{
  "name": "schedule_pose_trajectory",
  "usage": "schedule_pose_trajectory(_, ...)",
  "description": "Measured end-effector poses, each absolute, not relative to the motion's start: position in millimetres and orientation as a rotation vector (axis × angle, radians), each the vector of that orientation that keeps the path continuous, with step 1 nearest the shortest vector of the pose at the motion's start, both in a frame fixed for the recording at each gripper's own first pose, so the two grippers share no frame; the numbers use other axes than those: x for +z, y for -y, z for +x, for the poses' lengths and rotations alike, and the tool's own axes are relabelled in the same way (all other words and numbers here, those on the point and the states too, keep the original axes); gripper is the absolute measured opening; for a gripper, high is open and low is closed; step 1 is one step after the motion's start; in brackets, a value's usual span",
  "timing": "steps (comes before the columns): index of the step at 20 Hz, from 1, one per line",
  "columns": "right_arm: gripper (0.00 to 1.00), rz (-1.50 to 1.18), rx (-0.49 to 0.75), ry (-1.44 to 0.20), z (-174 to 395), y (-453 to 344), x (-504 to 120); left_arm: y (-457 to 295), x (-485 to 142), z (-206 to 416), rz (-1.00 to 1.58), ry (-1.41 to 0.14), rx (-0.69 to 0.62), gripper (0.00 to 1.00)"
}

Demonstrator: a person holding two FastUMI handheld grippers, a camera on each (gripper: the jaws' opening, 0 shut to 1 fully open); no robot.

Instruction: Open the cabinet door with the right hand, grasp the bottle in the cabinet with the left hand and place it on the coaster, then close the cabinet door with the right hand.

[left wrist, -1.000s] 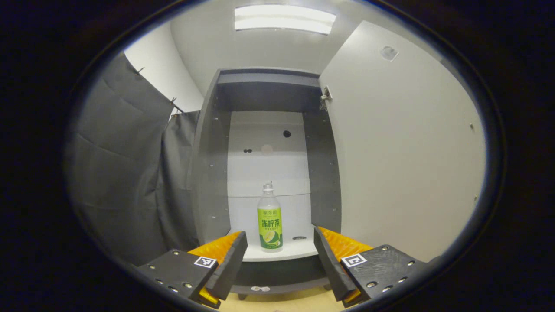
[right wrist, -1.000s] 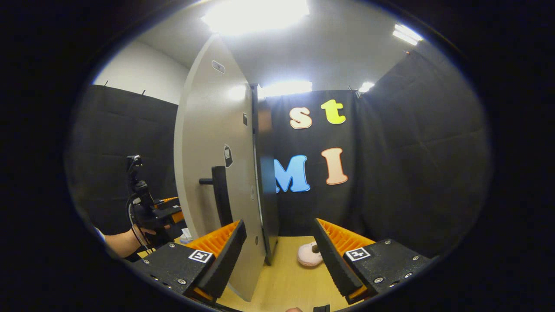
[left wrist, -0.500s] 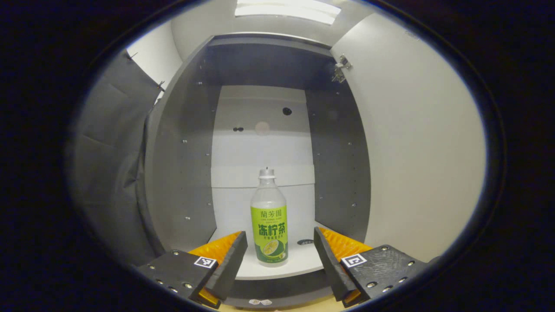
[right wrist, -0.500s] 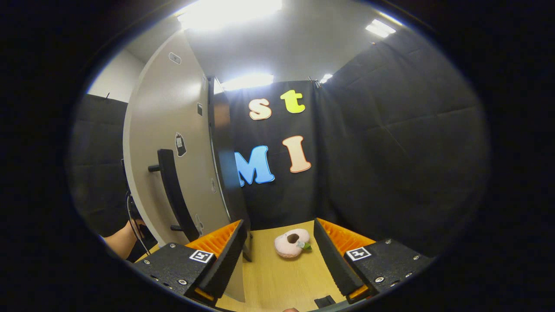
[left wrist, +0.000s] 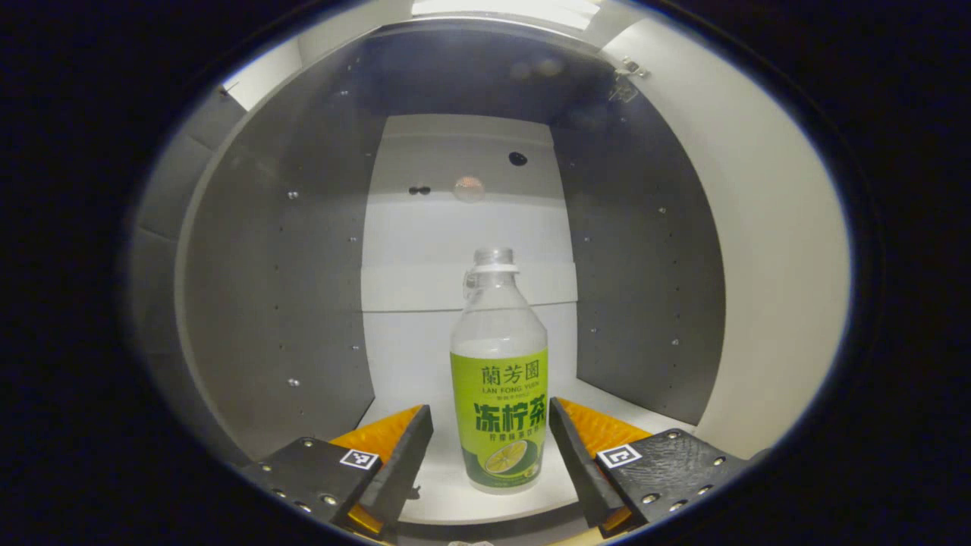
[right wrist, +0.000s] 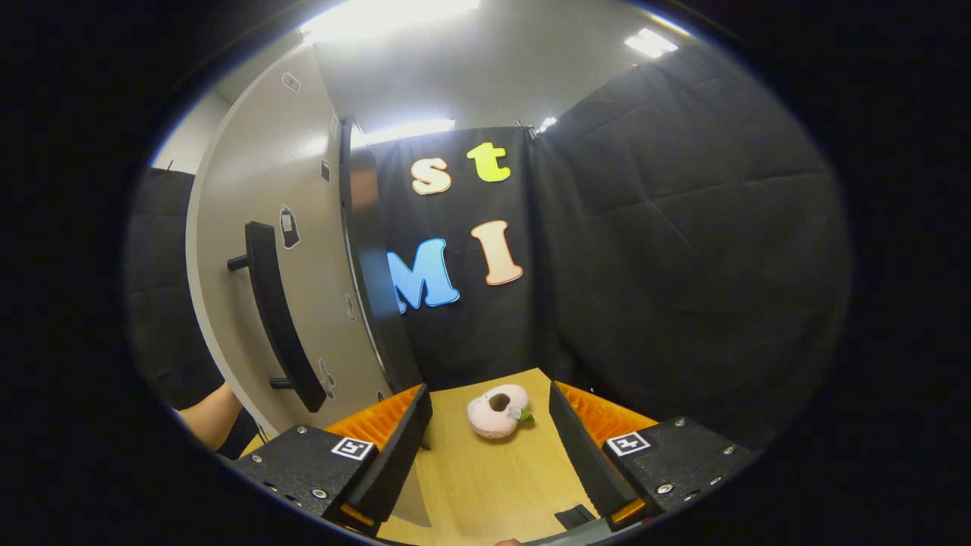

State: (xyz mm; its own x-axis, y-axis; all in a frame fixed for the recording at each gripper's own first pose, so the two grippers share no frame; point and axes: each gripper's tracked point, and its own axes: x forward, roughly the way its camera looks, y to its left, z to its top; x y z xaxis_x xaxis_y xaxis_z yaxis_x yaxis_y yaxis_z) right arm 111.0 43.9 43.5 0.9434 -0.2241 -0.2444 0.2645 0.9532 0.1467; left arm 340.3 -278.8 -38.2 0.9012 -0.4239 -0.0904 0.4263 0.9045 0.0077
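A clear bottle (left wrist: pixel 499 356) with a green label and a pale cap stands upright on the white floor of the open cabinet (left wrist: pixel 318 265). My left gripper (left wrist: pixel 489 408) is open and its fingertips flank the lower part of the label; I see no pressing on it. In the right gripper view, the grey cabinet door (right wrist: pixel 303 227) stands swung open at the left with its black bar handle (right wrist: pixel 274 315). My right gripper (right wrist: pixel 489 389) is open and empty, off the handle, above the wooden tabletop. A pink peach-shaped coaster (right wrist: pixel 494 410) lies just ahead of its fingertips.
The inner face of the door (left wrist: pixel 766 250) walls off the right side in the left gripper view. Grey cabinet walls close in on both sides of the bottle. A person's forearm (right wrist: pixel 208 415) shows behind the door. A small black piece (right wrist: pixel 574 517) lies on the wooden table (right wrist: pixel 485 485).
My left gripper has moved forward into the cabinet, so the bottle now sits between its fingertips. My right gripper has swung right, away from the door, toward the coaster.
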Motion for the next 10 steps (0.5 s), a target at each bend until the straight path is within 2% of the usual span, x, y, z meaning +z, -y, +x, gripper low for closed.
schedule_pose_trajectory(3,0.95,0.191,-0.26,-0.241,107.2,-43.0,37.8,280.1,-47.4,345.9,0.018,-0.123,-0.44,0.88)
schedule_pose_trajectory(5,0.95,0.188,-0.261,-0.244,106.0,-43.7,36.6,275.4,-46.8,346.1,0.009,-0.124,-0.424,0.63)
schedule_pose_trajectory(6,0.95,0.185,-0.259,-0.246,105.8,-44.3,36.2,272.9,-44.5,343.6,-0.004,-0.125,-0.425,0.68)
schedule_pose_trajectory(10,0.95,0.175,-0.237,-0.243,106.6,-44.9,37.4,256.1,-25.2,330.2,-0.036,-0.09,-0.417,0.68)
